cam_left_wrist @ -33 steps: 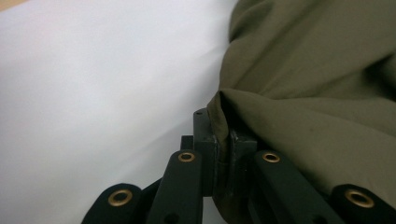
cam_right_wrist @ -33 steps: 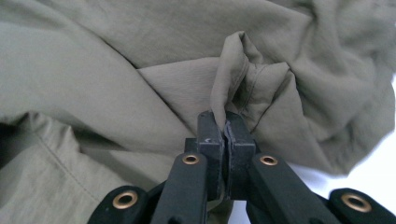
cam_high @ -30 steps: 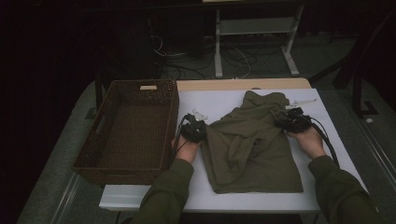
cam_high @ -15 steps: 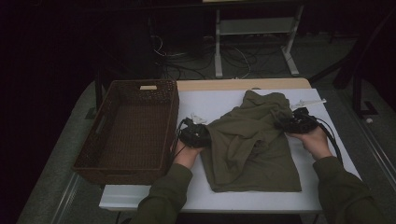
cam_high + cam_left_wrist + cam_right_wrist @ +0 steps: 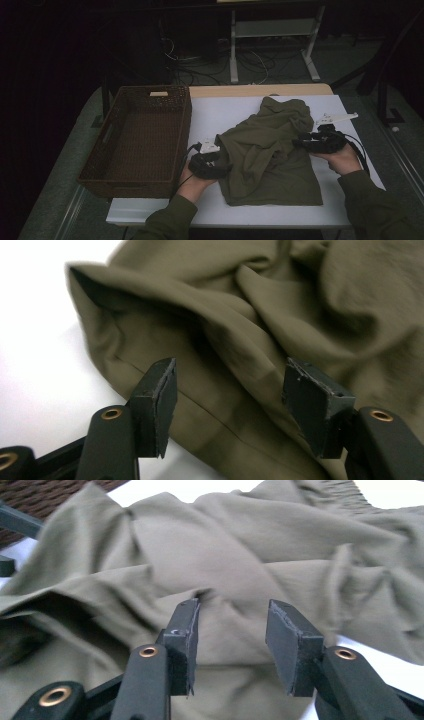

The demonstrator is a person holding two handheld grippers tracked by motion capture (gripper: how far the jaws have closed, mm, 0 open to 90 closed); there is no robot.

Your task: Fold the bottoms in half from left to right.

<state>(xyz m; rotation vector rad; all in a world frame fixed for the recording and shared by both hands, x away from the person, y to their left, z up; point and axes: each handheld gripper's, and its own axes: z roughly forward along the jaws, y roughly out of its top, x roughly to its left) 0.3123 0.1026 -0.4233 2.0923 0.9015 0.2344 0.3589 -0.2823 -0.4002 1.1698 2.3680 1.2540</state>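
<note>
**A dim lab or test room, not a home**

A recording workspace is suggested by what is seen in the high view. A plain white table (image 5: 210, 115) is set on a grey floor, and loose cables (image 5: 200, 57) are left trailing across the floor behind it. A bare white metal stand (image 5: 272, 35) is placed farther back (its top is cut off by the frame). The surroundings are kept dark, and no household furnishing is seen around the table.

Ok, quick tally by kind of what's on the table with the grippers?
Olive garment: 1
Brown wicker basket: 1
Handheld grippers: 2, left gripper and right gripper, both open beside the garment
Total: 4
</note>
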